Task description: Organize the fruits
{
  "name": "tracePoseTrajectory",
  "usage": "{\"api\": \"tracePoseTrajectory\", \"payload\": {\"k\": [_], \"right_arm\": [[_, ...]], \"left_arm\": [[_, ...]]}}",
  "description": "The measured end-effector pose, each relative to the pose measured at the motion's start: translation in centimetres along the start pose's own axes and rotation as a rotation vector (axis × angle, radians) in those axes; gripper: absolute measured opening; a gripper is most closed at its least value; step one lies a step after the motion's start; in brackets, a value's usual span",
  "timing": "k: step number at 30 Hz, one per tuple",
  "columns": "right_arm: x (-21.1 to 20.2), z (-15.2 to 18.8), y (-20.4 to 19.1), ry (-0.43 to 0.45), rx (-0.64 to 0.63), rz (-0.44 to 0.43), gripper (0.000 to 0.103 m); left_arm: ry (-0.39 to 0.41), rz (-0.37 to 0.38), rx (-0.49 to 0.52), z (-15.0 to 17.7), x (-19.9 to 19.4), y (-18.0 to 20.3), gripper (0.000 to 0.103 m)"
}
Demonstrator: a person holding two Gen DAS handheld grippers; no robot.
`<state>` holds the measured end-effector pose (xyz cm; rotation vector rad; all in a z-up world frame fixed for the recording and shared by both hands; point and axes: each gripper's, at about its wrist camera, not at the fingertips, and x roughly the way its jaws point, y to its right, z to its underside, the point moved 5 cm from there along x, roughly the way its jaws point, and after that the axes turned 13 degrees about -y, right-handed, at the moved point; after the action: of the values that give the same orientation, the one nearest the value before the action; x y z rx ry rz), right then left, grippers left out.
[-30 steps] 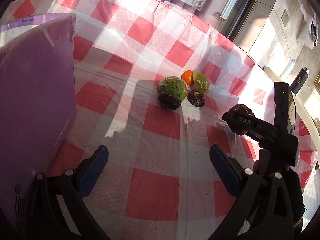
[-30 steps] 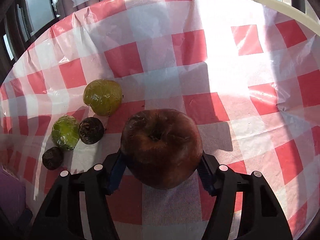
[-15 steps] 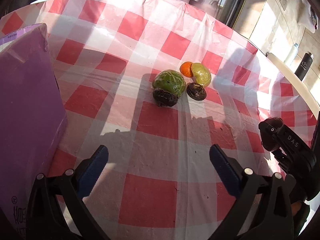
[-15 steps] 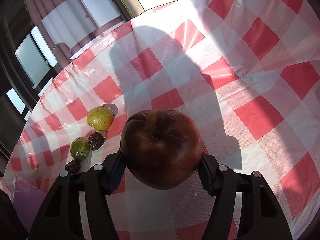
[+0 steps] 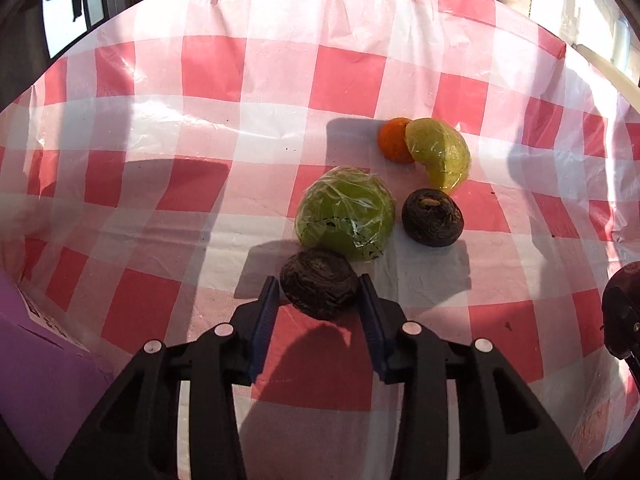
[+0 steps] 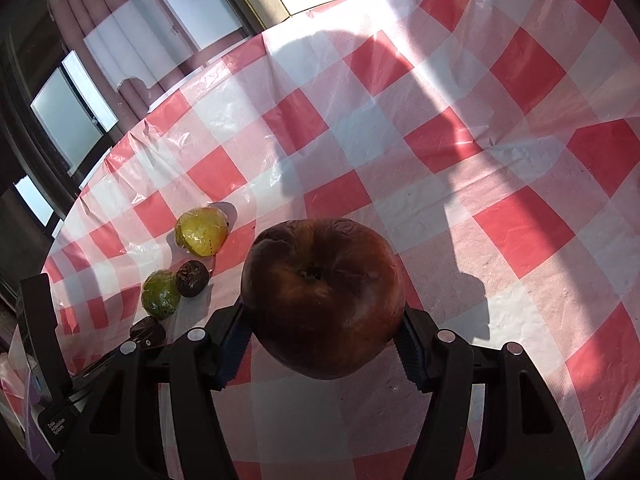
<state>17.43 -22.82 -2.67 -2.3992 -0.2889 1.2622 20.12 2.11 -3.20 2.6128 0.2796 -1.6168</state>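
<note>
The wrinkled dark fruit [image 5: 319, 289], likely soft and light, is clamped across its sides by the left hand-held gripper [image 5: 319, 300]; a brown apple [image 6: 322, 302] is held by the right hand-held gripper [image 6: 322, 346]

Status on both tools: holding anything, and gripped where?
Left tool: shut on the dark wrinkled fruit, pads on its two sides. Right tool: clamps the brown apple by its flanks, stem end up.

Left gripper [image 5: 319, 294] closed, tilted downward; right gripper [image 6: 322, 332] clamped partway.

Harsh sunlight, hard shadows, glare on the tablecloth [image 5: 280, 80], fisheye-bent edges.
</note>
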Motion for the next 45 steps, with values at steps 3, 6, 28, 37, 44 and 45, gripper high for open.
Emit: {"api": "tracePoseTrajectory", "payload": {"k": [3, 6, 28, 37, 44, 45], "right_arm": [[0.0, 0.0, 0.0, 0.001, 0.0, -0.002, 0.063], [0.0, 0.1, -0.1, 0.005, -0.002, -0.004, 0.063], [0.0, 0.0, -0.3, -0.007, -0.014, 0.006, 0.063], [0.1, 0.0, -0.2, -0.01, -0.011, 0.013, 0.063], [-0.7, 0.3, -0.4, 0.02, -0.018, 0.006, 0.063], [-0.7, 0.4, -0.7, 0.013, -0.031, -0.004, 0.063]], "left_arm": [[0.024, 0.052, -0.006, 2.5, -1.6, -0.6, 0.036], [0.076, 0.126, -0.015, 5.7, -4.1, -1.7, 0.036], [0.039, 0.319, -0.084, 9.4, -5.1, -3.1, 0.036], [0.062, 0.339, -0.091, 9.4, -5.6, -3.3, 0.036], [0.088, 0.36, -0.096, 9.4, -6.1, -3.4, 0.036], [0.095, 0.369, -0.096, 9.5, -6.2, -3.5, 0.036]]}}
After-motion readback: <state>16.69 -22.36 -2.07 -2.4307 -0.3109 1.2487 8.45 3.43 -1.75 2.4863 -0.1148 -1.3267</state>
